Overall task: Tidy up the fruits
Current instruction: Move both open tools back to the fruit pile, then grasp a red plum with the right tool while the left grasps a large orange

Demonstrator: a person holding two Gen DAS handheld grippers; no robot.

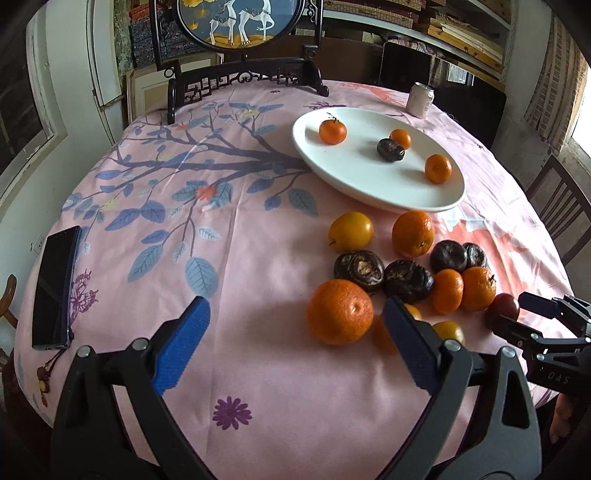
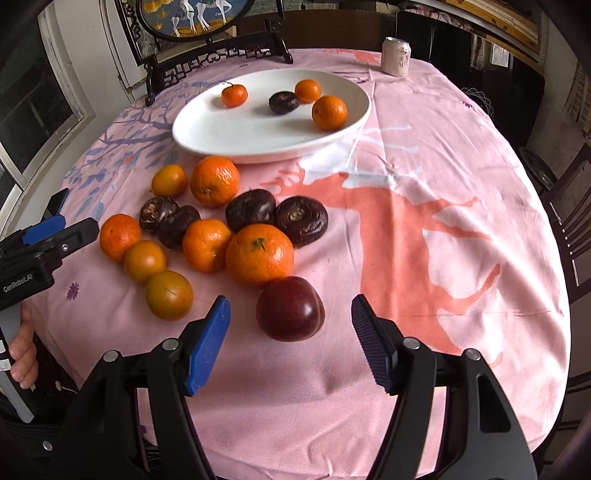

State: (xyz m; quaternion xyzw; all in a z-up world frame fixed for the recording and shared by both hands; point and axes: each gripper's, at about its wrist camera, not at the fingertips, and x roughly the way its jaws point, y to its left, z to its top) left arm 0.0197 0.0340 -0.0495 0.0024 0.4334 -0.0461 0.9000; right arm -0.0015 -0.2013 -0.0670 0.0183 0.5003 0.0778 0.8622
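A white oval plate (image 1: 369, 192) (image 2: 221, 136) holds three small oranges and one dark fruit (image 1: 390, 149) (image 2: 283, 102). In front of it on the pink cloth lie several oranges and dark wrinkled fruits (image 1: 358, 270) (image 2: 301, 220). A dark red plum (image 2: 290, 309) (image 1: 501, 309) lies nearest, just ahead of my open right gripper (image 2: 291, 319), between its fingertips' line. My left gripper (image 1: 295, 314) is open and empty; a large orange (image 1: 340, 312) (image 2: 119, 236) sits just ahead of its right finger.
A black phone (image 1: 55, 288) lies at the table's left edge. A drink can (image 1: 420, 99) (image 2: 396, 56) stands at the far right. A carved dark stand with a round picture (image 1: 240, 22) is at the back. Chairs stand at the right.
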